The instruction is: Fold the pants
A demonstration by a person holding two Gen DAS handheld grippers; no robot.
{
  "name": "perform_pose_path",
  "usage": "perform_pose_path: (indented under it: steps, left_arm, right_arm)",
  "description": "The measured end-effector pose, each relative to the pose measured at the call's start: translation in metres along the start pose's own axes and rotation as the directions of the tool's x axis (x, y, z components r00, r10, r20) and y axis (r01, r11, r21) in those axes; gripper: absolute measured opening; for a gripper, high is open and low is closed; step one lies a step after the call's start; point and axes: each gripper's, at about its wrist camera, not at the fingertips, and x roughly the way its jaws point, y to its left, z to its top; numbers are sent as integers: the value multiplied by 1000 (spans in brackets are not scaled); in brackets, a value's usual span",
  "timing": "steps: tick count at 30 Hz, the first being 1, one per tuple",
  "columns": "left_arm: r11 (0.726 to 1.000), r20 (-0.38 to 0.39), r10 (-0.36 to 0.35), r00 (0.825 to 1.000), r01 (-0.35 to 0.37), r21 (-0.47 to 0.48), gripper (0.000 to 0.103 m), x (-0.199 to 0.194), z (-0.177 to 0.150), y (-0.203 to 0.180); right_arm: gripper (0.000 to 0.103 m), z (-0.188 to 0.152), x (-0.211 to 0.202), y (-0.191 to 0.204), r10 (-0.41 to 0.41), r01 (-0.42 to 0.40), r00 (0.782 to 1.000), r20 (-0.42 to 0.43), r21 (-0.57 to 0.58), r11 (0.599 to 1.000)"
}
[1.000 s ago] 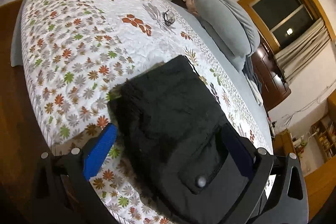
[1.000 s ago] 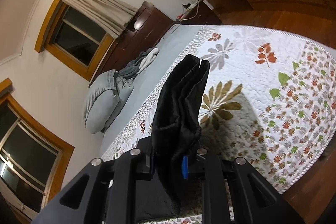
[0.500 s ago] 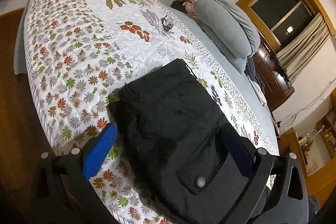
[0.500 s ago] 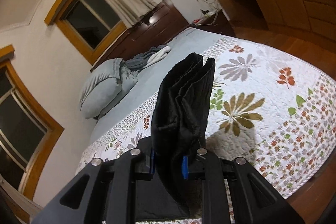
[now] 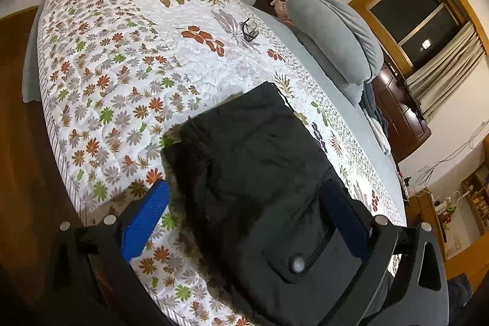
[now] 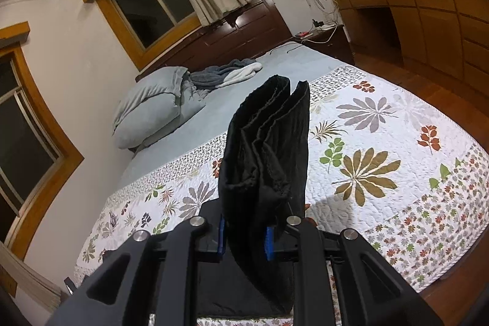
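Observation:
Black pants lie partly folded on the floral quilt, with a buttoned back pocket near the camera. My left gripper is open, its blue-padded fingers spread over the pants' near end without gripping them. In the right wrist view my right gripper is shut on a bunched fold of the black pants, which stands up from between the fingers above the quilt.
Grey pillows and a grey blanket lie at the head of the bed. A small dark object rests on the quilt. Dark wooden headboard, windows, a wooden desk and wood floor surround the bed.
The right gripper has swung with the pants fold still in it, so the headboard and windows now sit more level. The left gripper has drawn back slightly and stays open.

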Motion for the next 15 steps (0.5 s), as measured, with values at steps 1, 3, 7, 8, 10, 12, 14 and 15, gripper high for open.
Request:
perform_pose_path:
  steps: [1,3,7,8,10,12,14,15]
  left_arm:
    - [1000,0,0,1000,0,0,100,0,0,0]
    - [1000,-1,-1,1000,1,2,100,0,0,0]
    - [1000,-9,-1,1000,1,-2,100,2,1,1]
    - [1000,-11,-1,1000,1,-3,100,2,1,2]
    - [1000,-15,-1,1000,1,-7,100,3,1,2]
    - [1000,-17,-1,1000,1,-11,100,4,2,3]
    - [1000,-17,-1,1000,0,-12,100,4,1,3]
    - [1000,-18,0,1000,0,-11,100,4,1,3]
  right_arm:
    - [19,-1,1,6,-5,5,1000,-1,-18,1000]
    - [19,-3,2,22,-19,19,1000,-2,-66,998]
    - [19,-6,5,50,-44,44,999,1,-158,986]
    - [19,-7,6,55,-44,44,999,0,-171,984]
    - [19,-8,8,65,-40,38,999,-5,-193,980]
    - [19,-10,12,71,-26,23,1000,-16,-199,980]
    - [19,-12,13,76,-20,16,1000,-20,-205,979]
    - [19,-13,14,80,-20,14,1000,-24,-211,977]
